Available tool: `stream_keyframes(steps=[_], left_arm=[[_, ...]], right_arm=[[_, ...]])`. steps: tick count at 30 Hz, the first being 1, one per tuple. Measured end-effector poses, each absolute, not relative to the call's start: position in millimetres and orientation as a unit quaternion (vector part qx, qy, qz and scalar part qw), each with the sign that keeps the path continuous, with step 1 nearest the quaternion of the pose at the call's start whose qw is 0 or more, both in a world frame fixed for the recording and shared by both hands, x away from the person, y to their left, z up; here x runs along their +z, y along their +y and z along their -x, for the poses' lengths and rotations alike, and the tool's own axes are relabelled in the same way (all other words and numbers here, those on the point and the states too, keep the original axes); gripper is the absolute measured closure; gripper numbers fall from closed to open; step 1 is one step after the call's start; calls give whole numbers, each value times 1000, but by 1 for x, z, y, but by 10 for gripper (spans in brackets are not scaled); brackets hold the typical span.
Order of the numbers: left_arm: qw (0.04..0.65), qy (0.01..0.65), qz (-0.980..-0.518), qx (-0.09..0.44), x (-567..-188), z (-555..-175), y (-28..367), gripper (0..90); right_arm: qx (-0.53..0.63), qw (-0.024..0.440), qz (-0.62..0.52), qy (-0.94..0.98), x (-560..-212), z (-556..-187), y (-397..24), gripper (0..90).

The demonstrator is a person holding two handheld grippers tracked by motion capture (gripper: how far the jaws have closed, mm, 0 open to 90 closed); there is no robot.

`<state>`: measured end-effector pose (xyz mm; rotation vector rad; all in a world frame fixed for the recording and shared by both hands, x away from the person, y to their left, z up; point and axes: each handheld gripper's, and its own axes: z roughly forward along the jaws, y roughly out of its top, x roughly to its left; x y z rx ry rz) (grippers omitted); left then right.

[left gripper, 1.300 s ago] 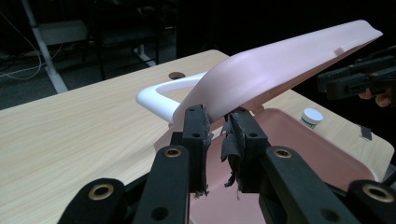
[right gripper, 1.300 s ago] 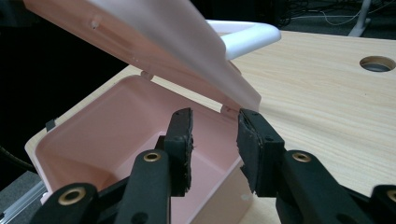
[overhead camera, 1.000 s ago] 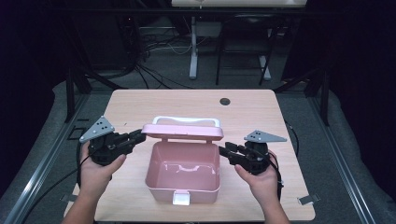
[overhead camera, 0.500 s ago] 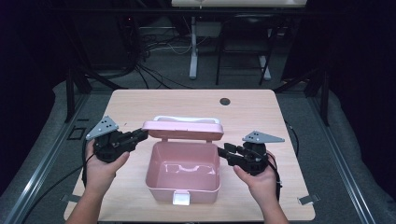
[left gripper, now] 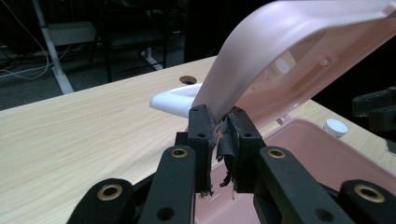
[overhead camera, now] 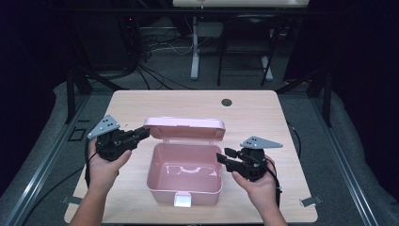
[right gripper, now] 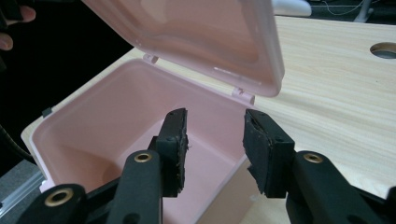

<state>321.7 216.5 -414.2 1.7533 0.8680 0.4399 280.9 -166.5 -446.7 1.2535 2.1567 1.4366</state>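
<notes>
Left claw: my left gripper (overhead camera: 141, 134) is clenched on the left end of the lid (overhead camera: 184, 129); its jaws have just been closing, with the lid's edge pinched between the pads (left gripper: 201, 135).
Lid: raised and tilted on its hinges, underside facing me, long axis running left to right across the table (overhead camera: 141, 101). In the left gripper view a white handle (left gripper: 175, 99) shows on its far side.
Box: the pink box (overhead camera: 184, 175) sits near the middle of the table's near half, mouth up, white latch (overhead camera: 182, 200) facing me, long axis side to side.
Right claw: my right gripper (overhead camera: 223, 157) is released, its jaws have just been opening; they straddle the box's right wall (right gripper: 224, 179) without pressing it.
Table hole: a round hole (overhead camera: 227, 102) lies beyond the lid, well apart.
</notes>
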Motion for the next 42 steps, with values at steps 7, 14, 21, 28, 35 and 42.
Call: stream_keyframes(steps=[7,14,21,28,35,42], left_arm=[[536,367,-737,188,-420,-325,214,816],[533,370,-739,183,-425,-329,214,813],[528,372,-742,177,-429,-332,214,810],[524,375,-744,178,-434,-336,212,803],[523,376,-744,175,-438,-339,212,802],[521,381,-745,170,-444,-344,211,802]], right_arm=[[486,143,-432,746,-455,-274,-162,562],[478,143,-438,748,-463,-273,-159,531],[470,140,-439,753,-469,-273,-157,521],[465,140,-439,756,-472,-271,-155,517],[455,136,-444,760,-478,-271,-155,516],[450,131,-445,763,-482,-270,-153,516]])
